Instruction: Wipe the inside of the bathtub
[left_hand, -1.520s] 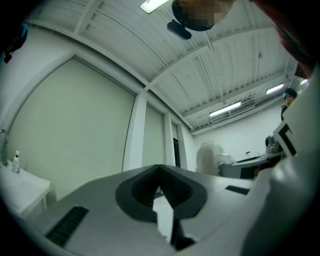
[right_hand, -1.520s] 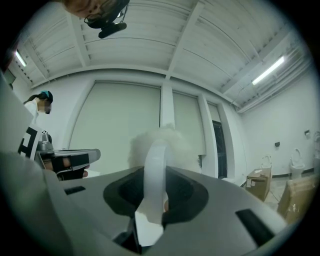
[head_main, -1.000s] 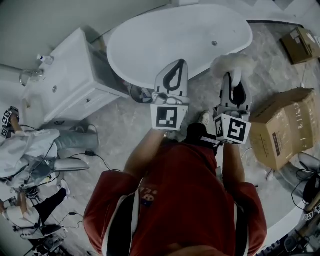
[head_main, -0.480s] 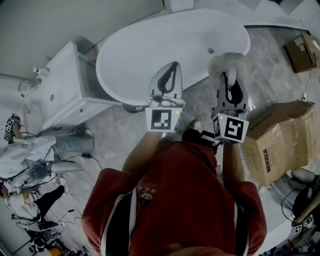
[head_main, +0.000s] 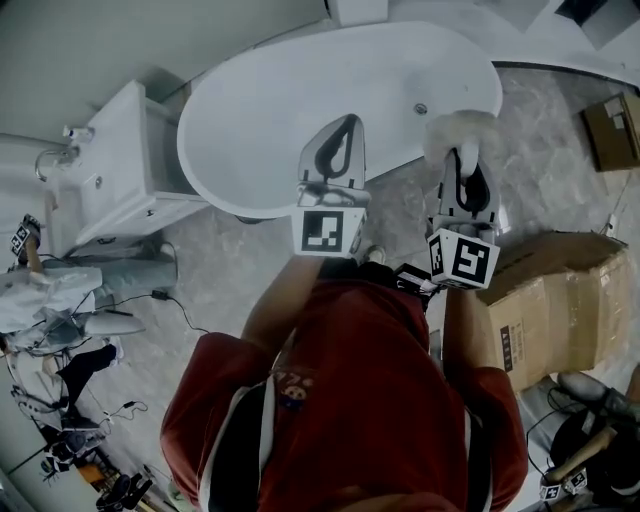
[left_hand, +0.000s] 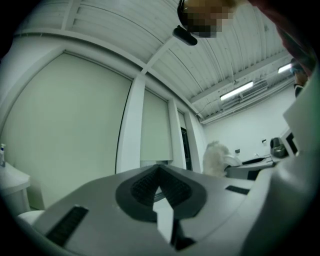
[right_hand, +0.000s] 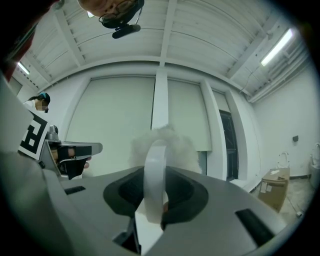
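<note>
The white oval bathtub (head_main: 290, 90) lies ahead of me in the head view, with its drain (head_main: 421, 108) near the right end. My left gripper (head_main: 345, 125) is held over the tub's near rim, jaws shut with nothing between them (left_hand: 159, 172). My right gripper (head_main: 466, 160) is just off the tub's right end and is shut on the white handle (right_hand: 154, 170) of a fluffy white wiper (head_main: 458, 130). The fluffy head (right_hand: 172, 145) stands up beyond the jaws. It also shows in the left gripper view as a pale tuft (left_hand: 216, 157).
A white vanity cabinet (head_main: 110, 170) stands left of the tub. A large cardboard box (head_main: 560, 300) is at my right, with a smaller box (head_main: 612, 125) farther back. A seated person (head_main: 60, 290) and cables are at the left on the marble floor.
The tub has drawn nearer and shifted left in the head view as I stepped toward it. Both grippers keep their pose; the right still holds the wiper.
</note>
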